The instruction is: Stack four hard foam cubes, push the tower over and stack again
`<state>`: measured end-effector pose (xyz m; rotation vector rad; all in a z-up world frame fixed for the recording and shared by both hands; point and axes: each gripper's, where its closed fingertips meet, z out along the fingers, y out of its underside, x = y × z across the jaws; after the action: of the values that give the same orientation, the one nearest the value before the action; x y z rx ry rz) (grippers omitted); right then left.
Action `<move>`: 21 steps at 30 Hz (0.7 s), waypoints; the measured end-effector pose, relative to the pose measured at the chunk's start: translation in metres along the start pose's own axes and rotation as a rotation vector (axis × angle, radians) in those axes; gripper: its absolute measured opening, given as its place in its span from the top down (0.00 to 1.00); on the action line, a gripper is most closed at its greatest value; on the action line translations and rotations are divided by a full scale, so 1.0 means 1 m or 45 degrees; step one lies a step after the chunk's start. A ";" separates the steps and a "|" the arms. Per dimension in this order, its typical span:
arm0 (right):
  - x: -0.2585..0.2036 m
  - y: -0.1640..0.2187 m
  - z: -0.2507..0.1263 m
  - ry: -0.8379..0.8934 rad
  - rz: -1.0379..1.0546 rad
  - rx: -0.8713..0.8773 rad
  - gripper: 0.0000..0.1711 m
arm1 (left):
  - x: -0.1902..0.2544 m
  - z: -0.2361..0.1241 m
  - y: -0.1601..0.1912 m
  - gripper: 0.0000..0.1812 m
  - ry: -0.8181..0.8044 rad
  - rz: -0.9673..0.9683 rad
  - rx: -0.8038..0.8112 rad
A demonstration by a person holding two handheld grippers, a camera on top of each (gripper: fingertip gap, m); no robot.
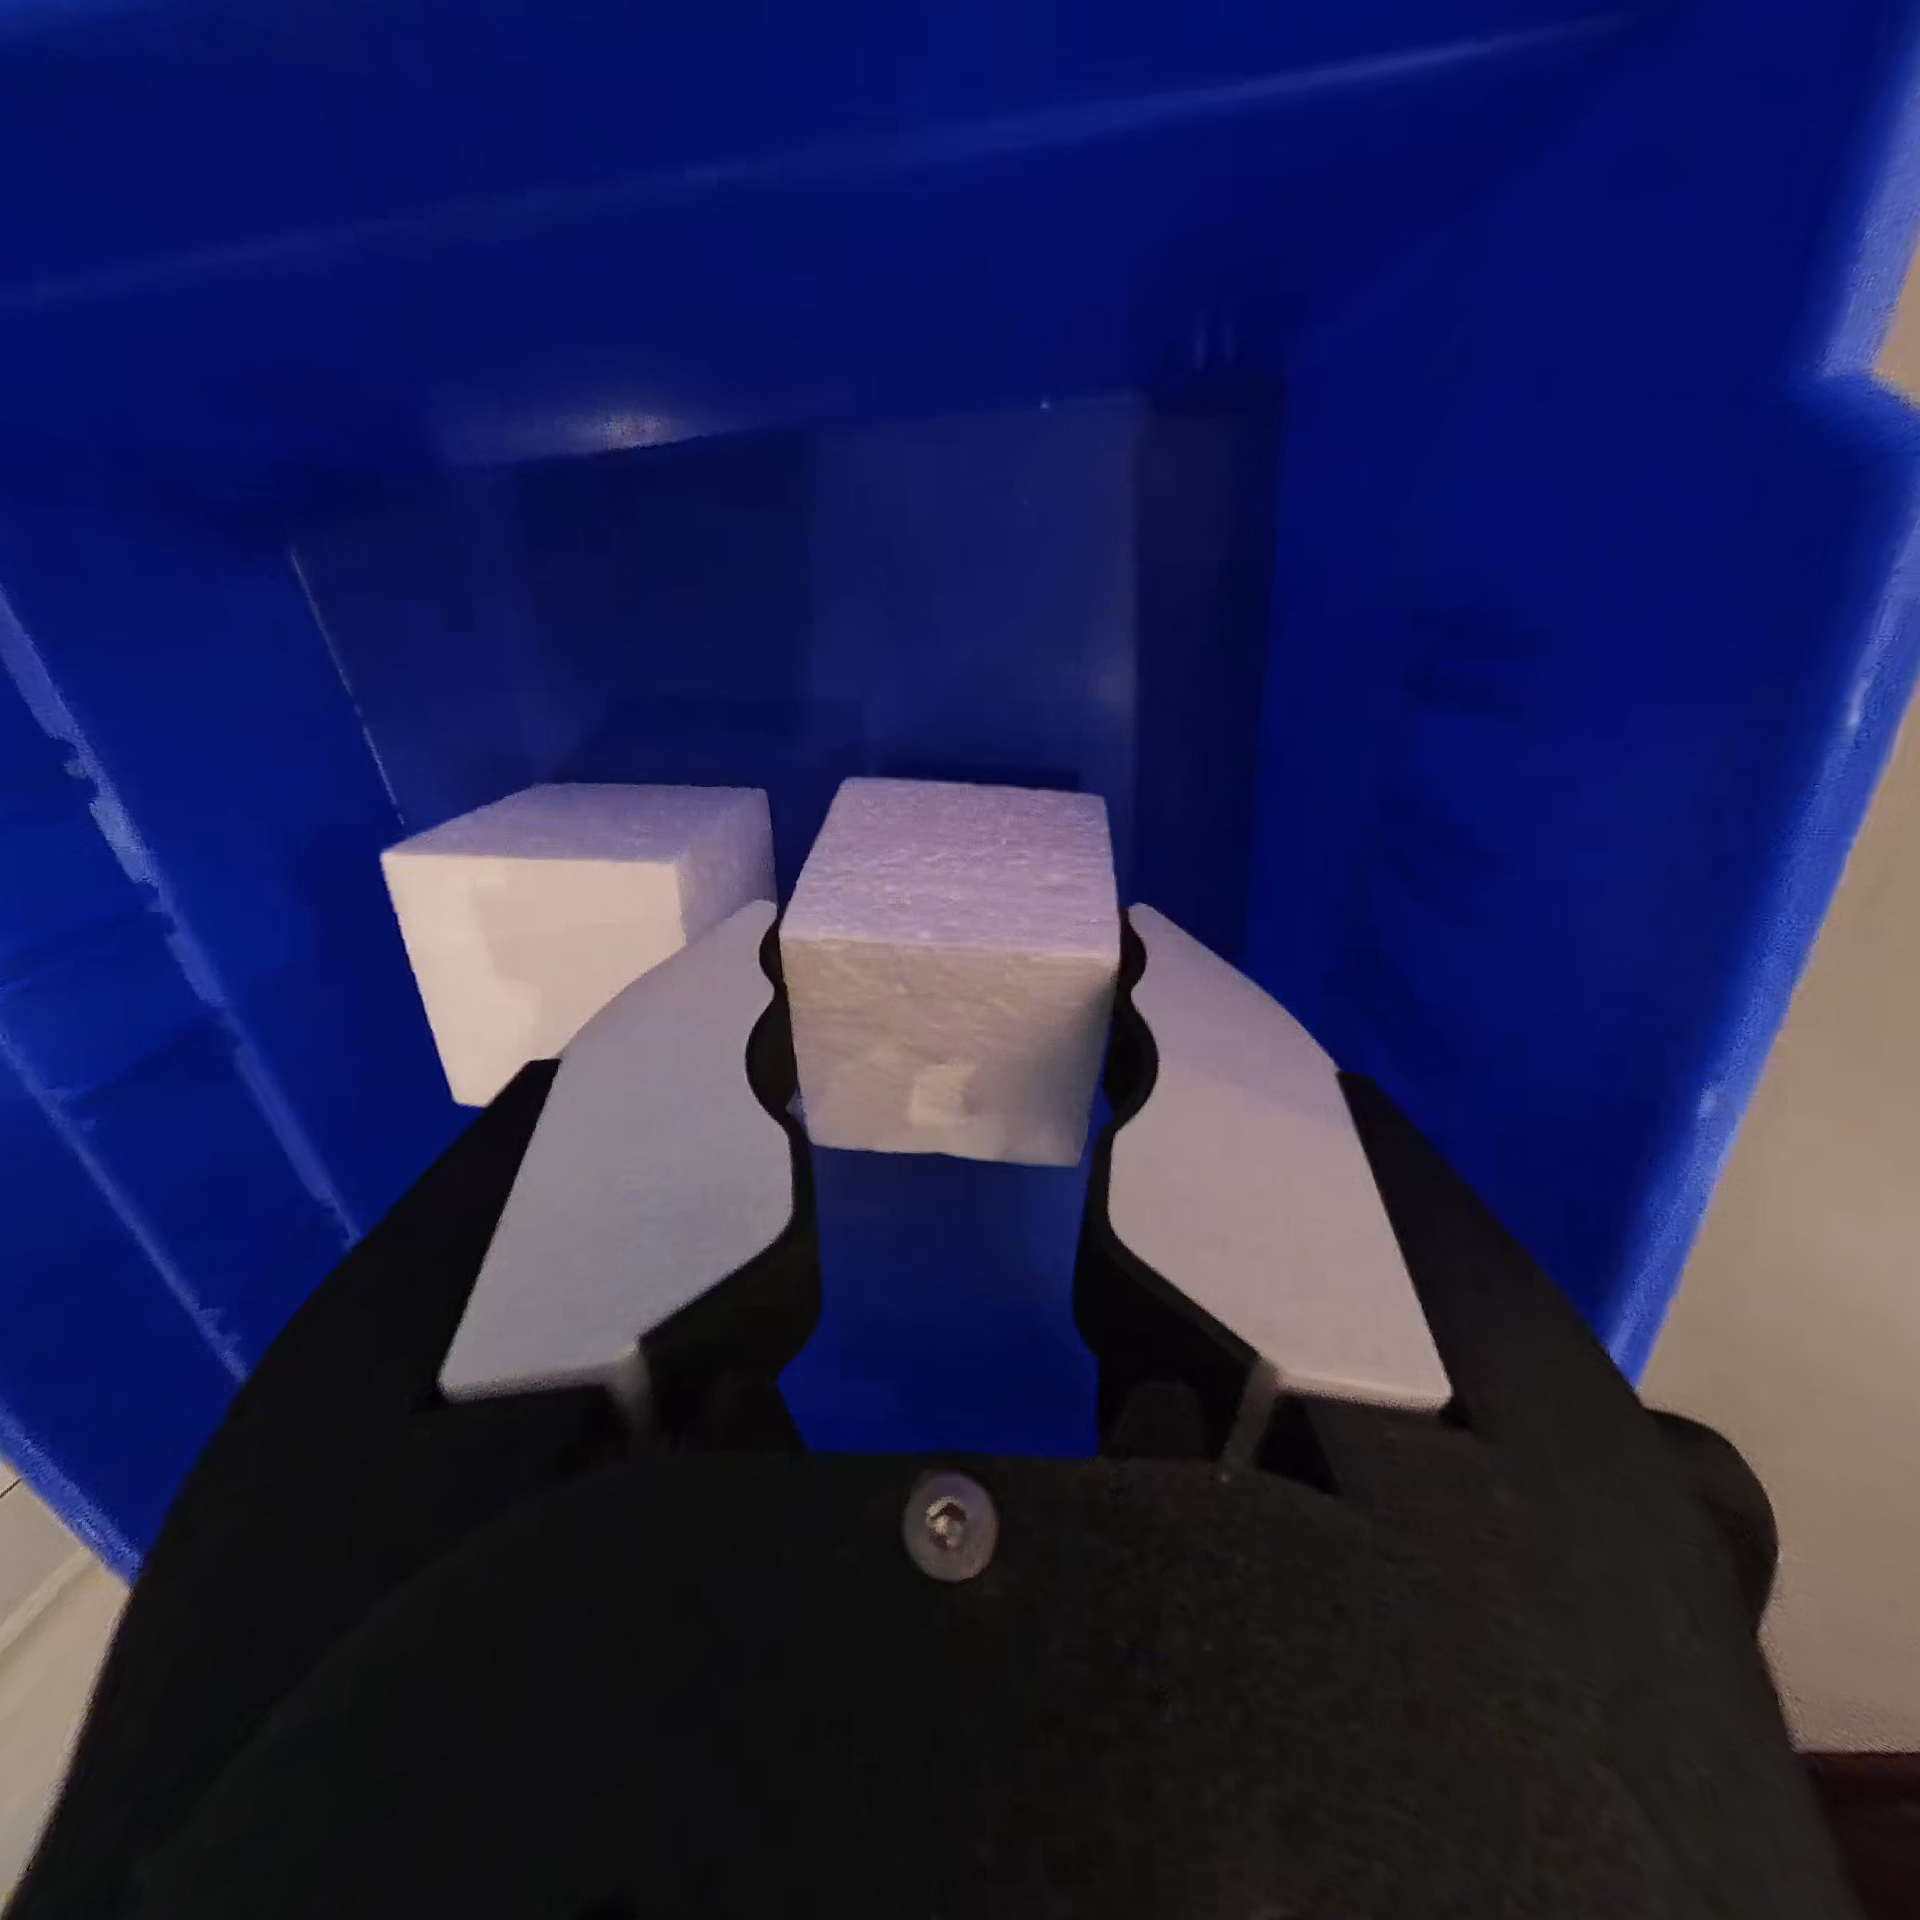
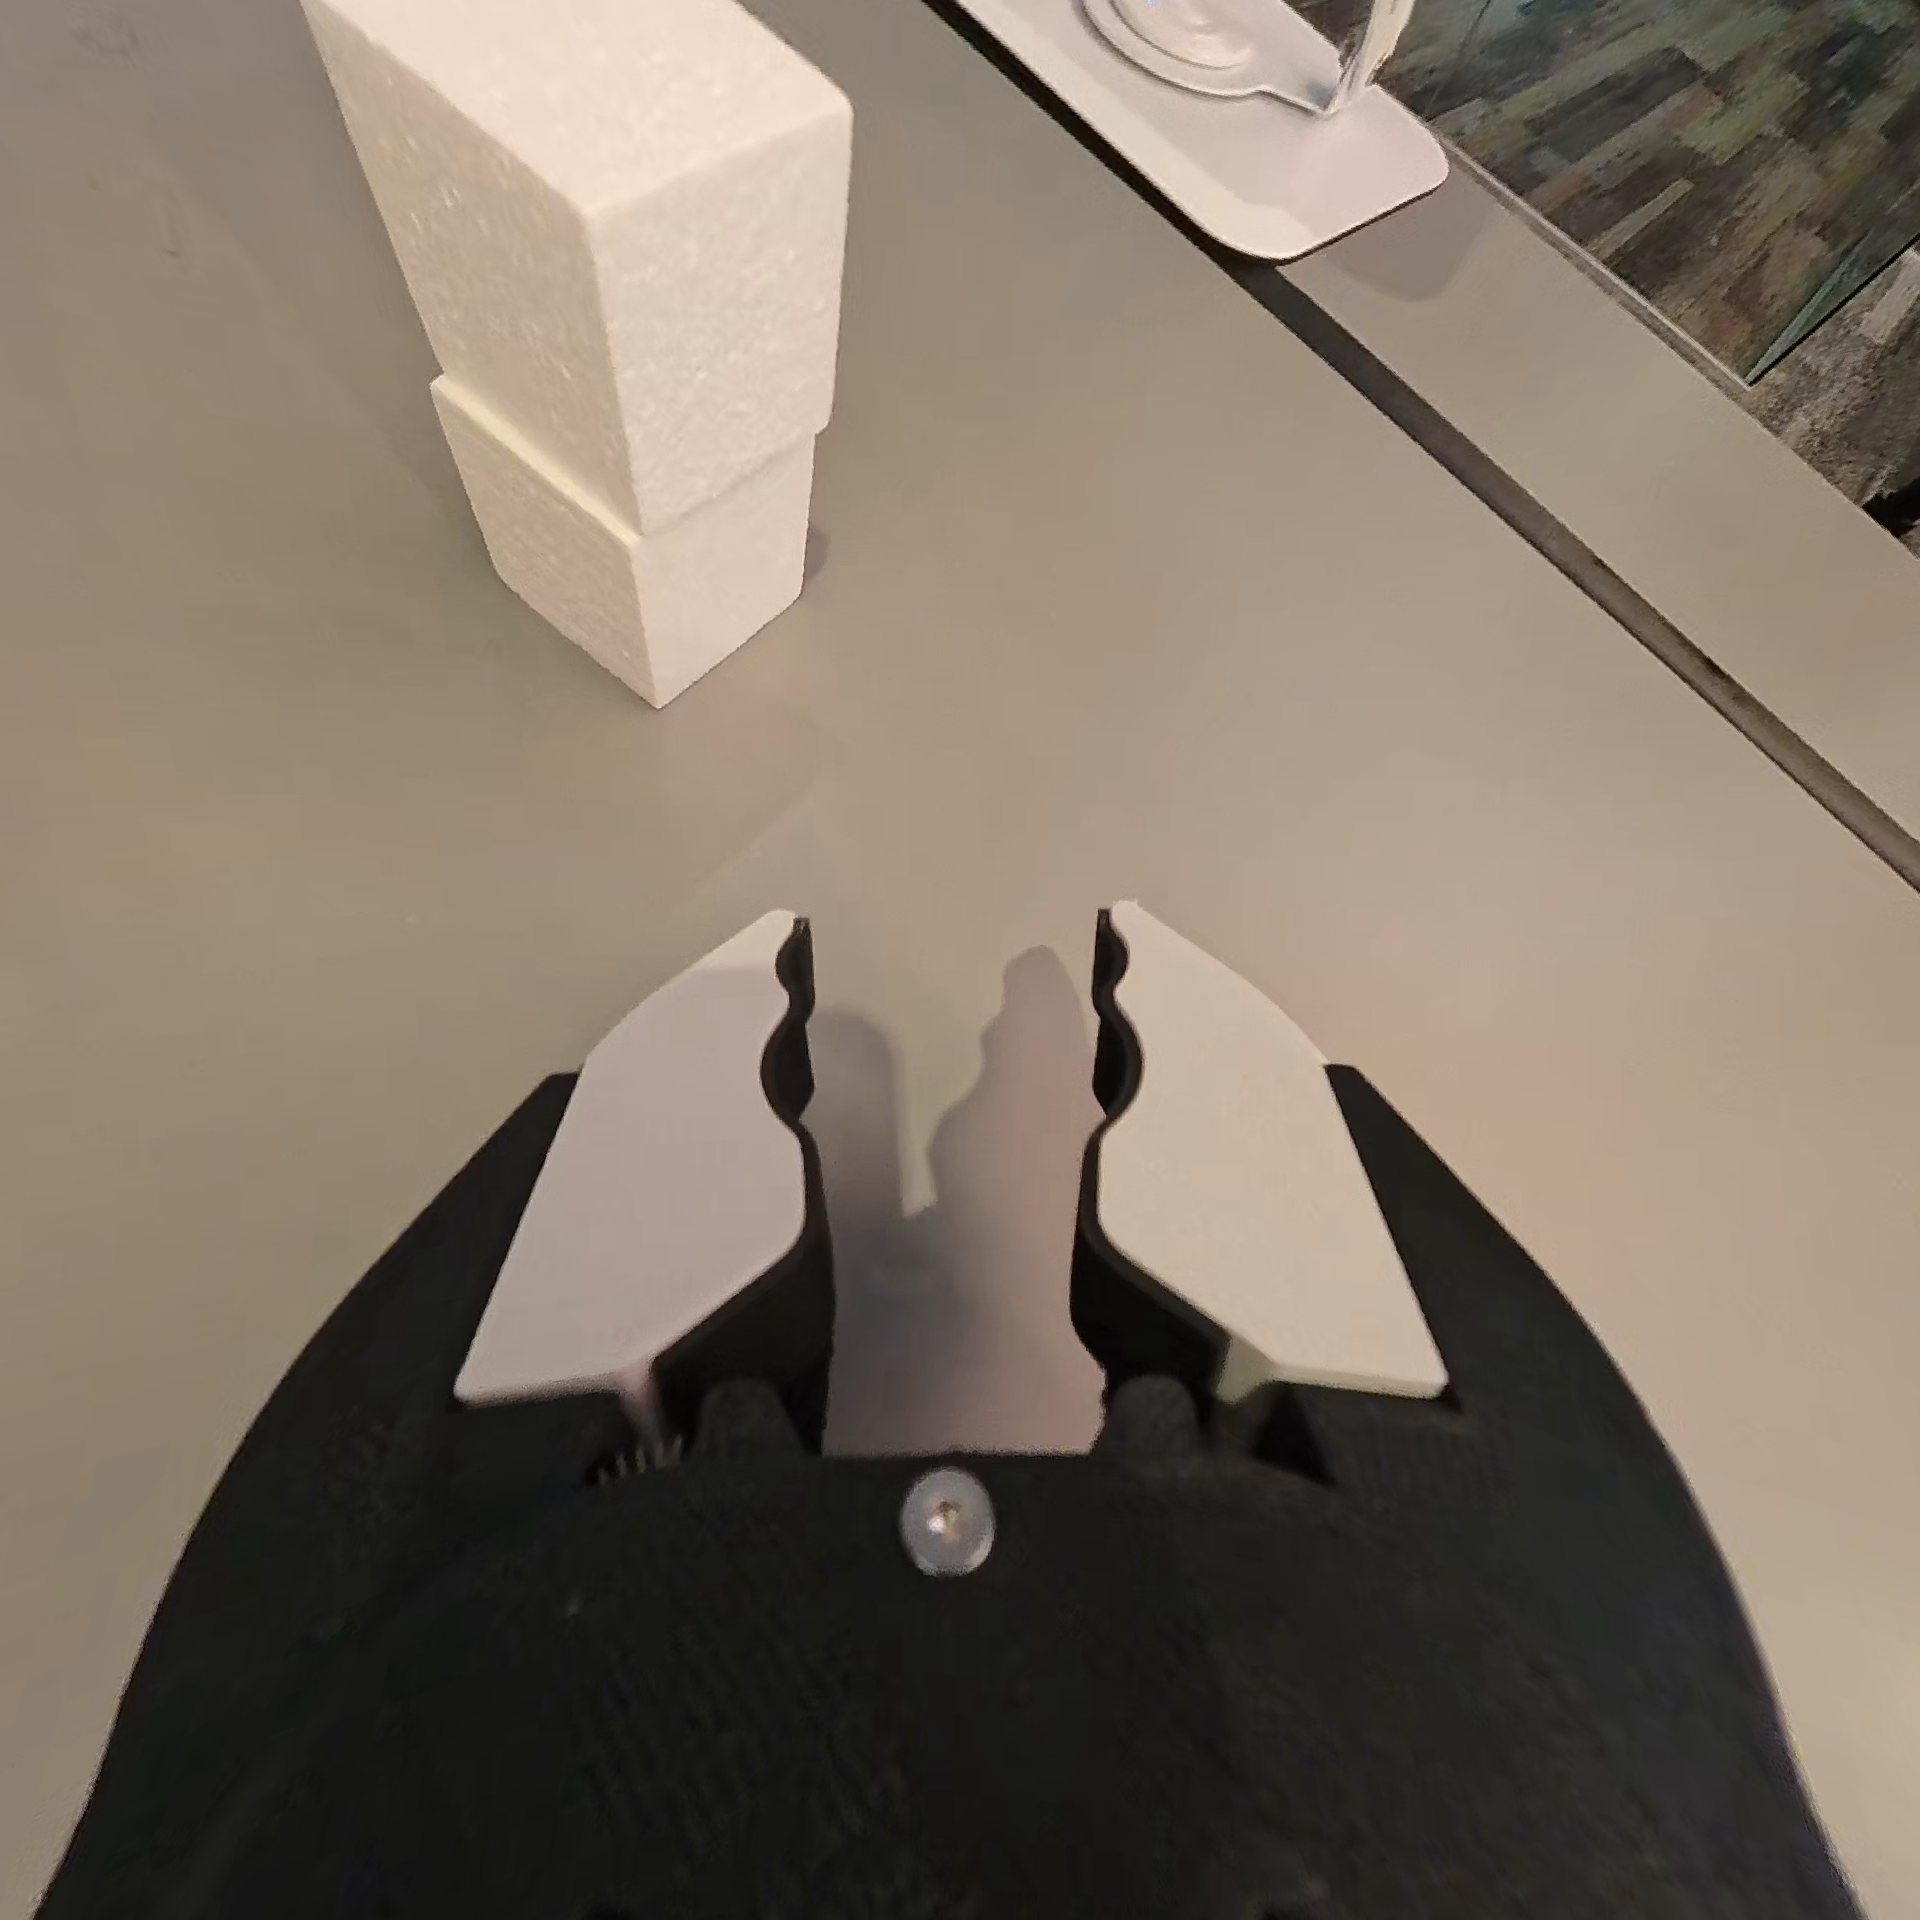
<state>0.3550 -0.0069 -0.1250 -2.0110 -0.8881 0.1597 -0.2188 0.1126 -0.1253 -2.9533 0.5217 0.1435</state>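
In the left wrist view my left gripper [image 1: 948, 935] is shut on a white foam cube [image 1: 945, 977] and holds it inside a blue bin [image 1: 1455, 623], off the bin floor. A second white foam cube [image 1: 561, 935] lies in the bin just to the left, behind my left finger. In the right wrist view two white foam cubes stand stacked on the grey table [image 2: 1143, 675] at the upper left: the top cube [image 2: 644, 260] sits slightly askew on the bottom cube [image 2: 634, 561]. My right gripper [image 2: 954, 930] is open and empty, low over the table, below and right of the stack.
The blue bin's walls close in around my left gripper on the left, back and right. A white flat tray [image 2: 1299, 156] with a clear object on it lies at the table's far right edge. A dark seam [image 2: 1558, 561] runs diagonally along the table. Spacing between my two grippers at the tips: around 60 cm.
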 end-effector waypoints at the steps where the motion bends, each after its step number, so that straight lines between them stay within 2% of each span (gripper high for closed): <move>1: -0.001 0.000 0.000 -0.001 -0.009 -0.006 0.69 | 0.000 0.001 -0.002 0.68 0.003 -0.003 0.006; 3: -0.003 0.001 0.001 -0.001 -0.026 -0.013 0.69 | -0.002 -0.003 -0.004 0.59 -0.010 -0.006 -0.001; 6: -0.003 0.000 0.000 -0.001 -0.034 -0.013 0.69 | -0.004 -0.037 -0.016 0.59 -0.025 -0.001 0.145; 8: -0.002 -0.001 -0.001 0.006 -0.035 -0.008 0.69 | -0.007 -0.081 -0.031 0.58 -0.062 -0.010 0.339; 10: -0.001 -0.002 -0.001 0.010 -0.027 0.002 0.69 | 0.005 -0.142 -0.053 0.59 -0.086 0.016 0.684; 13: 0.000 -0.001 -0.001 0.013 -0.024 -0.006 0.69 | 0.083 -0.234 -0.075 0.62 0.083 0.211 1.339; 15: 0.000 0.001 -0.001 0.016 -0.032 -0.017 0.69 | 0.152 -0.269 -0.074 0.64 0.254 0.361 1.696; 16: -0.001 0.002 0.000 0.013 -0.034 -0.023 0.69 | 0.187 -0.272 -0.071 0.64 0.356 0.423 1.780; 18: -0.001 0.003 0.001 0.011 -0.041 -0.031 0.69 | 0.260 -0.258 -0.066 0.55 0.600 0.550 1.842; 20: -0.002 0.002 0.001 0.009 -0.046 -0.026 0.69 | 0.331 -0.227 -0.060 0.50 0.846 0.720 1.790; 21: -0.002 0.001 0.000 0.008 -0.045 -0.020 0.69 | 0.360 -0.205 -0.060 0.48 0.901 0.784 1.723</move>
<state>0.3540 -0.0085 -0.1268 -2.0080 -0.9231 0.1267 0.1527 0.0174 0.0417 -1.3910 1.0269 -0.8496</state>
